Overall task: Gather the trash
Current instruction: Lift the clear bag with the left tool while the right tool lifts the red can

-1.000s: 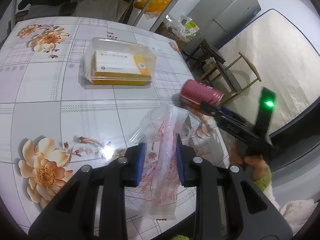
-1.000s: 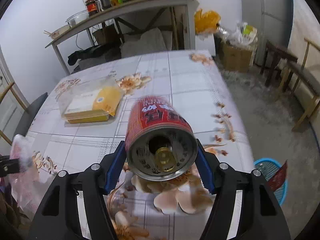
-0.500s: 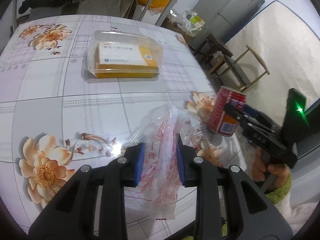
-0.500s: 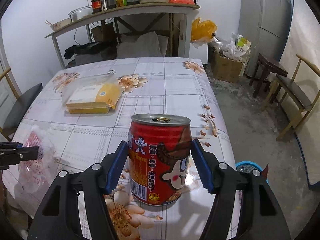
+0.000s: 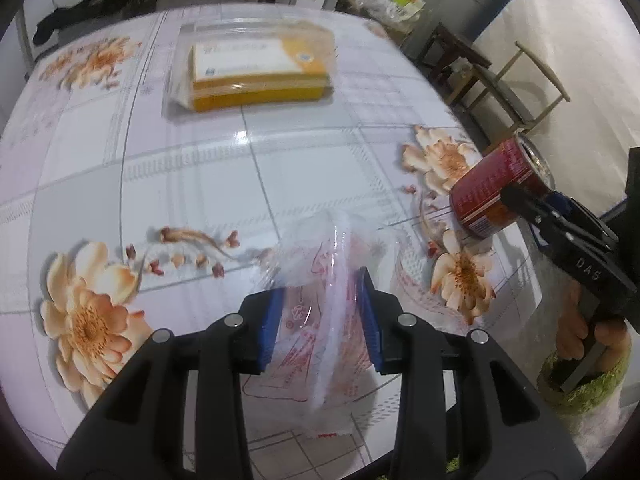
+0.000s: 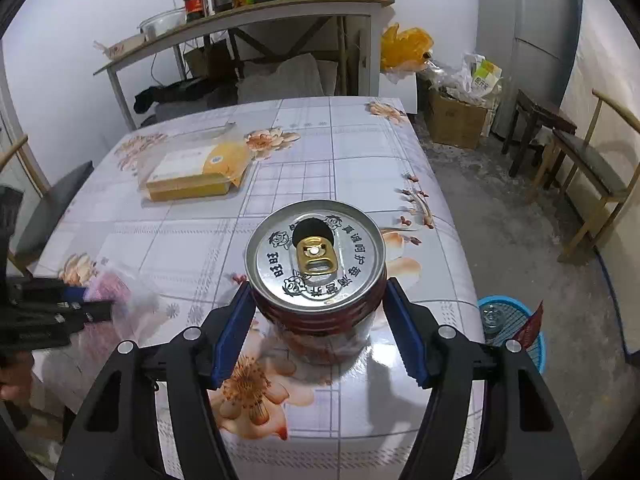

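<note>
My left gripper [image 5: 322,320] is shut on a clear plastic bag with red print [image 5: 328,312] and holds it just above the table's near edge. My right gripper [image 6: 316,328] is shut on a red drink can [image 6: 316,268], whose silver top with the gold pull tab faces the camera. In the left wrist view the can [image 5: 492,188] is tilted at the table's right edge, with the right gripper [image 5: 520,204] on it. In the right wrist view the left gripper [image 6: 96,306] and the bag [image 6: 120,300] show at the left.
A clear box holding a yellow and white packet [image 5: 256,64] [image 6: 196,172] lies further back on the flowered table [image 5: 120,168]. A blue basket [image 6: 516,324] stands on the floor right of the table. Chairs [image 6: 588,168] and a shelf [image 6: 248,16] stand beyond.
The right gripper has tipped the can from upright so that its top faces the wrist camera. The left gripper, still holding the bag, has shifted a little forward and right.
</note>
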`<control>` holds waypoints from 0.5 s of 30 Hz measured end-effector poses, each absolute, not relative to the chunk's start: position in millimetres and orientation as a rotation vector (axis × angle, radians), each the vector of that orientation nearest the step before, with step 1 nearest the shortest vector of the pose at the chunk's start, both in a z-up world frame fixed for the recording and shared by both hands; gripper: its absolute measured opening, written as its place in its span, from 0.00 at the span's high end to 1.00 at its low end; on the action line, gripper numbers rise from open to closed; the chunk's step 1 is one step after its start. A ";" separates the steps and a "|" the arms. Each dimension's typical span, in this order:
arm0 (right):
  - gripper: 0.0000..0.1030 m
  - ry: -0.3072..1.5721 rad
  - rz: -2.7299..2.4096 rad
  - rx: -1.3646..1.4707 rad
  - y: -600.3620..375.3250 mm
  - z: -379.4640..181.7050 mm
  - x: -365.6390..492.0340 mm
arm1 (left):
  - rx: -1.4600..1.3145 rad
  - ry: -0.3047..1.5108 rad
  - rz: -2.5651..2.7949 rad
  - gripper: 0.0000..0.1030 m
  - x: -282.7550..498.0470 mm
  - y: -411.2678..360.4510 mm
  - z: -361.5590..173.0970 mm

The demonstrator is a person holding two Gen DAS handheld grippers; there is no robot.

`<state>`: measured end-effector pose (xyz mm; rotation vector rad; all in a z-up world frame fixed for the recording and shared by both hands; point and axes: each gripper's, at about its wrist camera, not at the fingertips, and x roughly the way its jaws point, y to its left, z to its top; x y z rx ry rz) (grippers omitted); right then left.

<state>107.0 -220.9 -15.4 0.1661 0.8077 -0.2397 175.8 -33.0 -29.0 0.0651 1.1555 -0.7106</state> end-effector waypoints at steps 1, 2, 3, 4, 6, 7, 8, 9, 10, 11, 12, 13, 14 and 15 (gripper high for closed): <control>0.38 0.803 -0.239 0.173 -221.7 -16.1 107.9 | 0.058 1.165 -0.708 0.67 176.7 -32.4 -30.9; 0.38 0.797 -0.236 0.182 -222.4 -16.8 108.7 | 0.053 1.168 -0.705 0.67 177.1 -31.7 -31.8; 0.38 0.793 -0.233 0.188 -222.8 -17.3 109.1 | 0.049 1.166 -0.703 0.69 177.3 -30.8 -32.3; 0.38 0.790 -0.233 0.188 -222.0 -17.5 109.3 | 0.049 1.165 -0.702 0.70 177.2 -30.6 -32.4; 0.38 0.778 -0.231 0.182 -220.8 -17.3 107.5 | 0.048 1.164 -0.698 0.72 176.4 -30.6 -31.5; 0.38 0.772 -0.228 0.183 -220.4 -16.8 106.5 | 0.048 1.162 -0.698 0.73 175.9 -31.4 -30.1; 0.38 0.766 -0.224 0.186 -220.7 -16.6 105.2 | 0.050 1.156 -0.699 0.73 175.4 -32.3 -27.8; 0.38 0.761 -0.219 0.191 -221.0 -16.2 103.3 | 0.052 1.150 -0.700 0.73 175.0 -34.6 -25.6; 0.38 0.748 -0.213 0.198 -221.9 -14.5 100.7 | 0.056 1.141 -0.703 0.74 174.4 -36.2 -21.8; 0.38 0.741 -0.212 0.201 -222.8 -13.2 99.4 | 0.060 1.131 -0.708 0.74 173.8 -39.3 -17.0; 0.38 0.730 -0.212 0.205 -224.3 -11.4 97.1 | 0.064 1.122 -0.712 0.74 173.4 -41.9 -13.1; 0.38 0.713 -0.214 0.216 -227.8 -8.4 93.0 | 0.073 1.108 -0.721 0.74 172.8 -47.4 -6.7; 0.38 0.703 -0.217 0.225 -230.5 -6.5 91.1 | 0.079 1.099 -0.728 0.74 172.9 -51.3 -2.5; 0.38 0.690 -0.222 0.237 -234.6 -3.9 87.7 | 0.088 1.084 -0.741 0.74 172.4 -58.4 4.0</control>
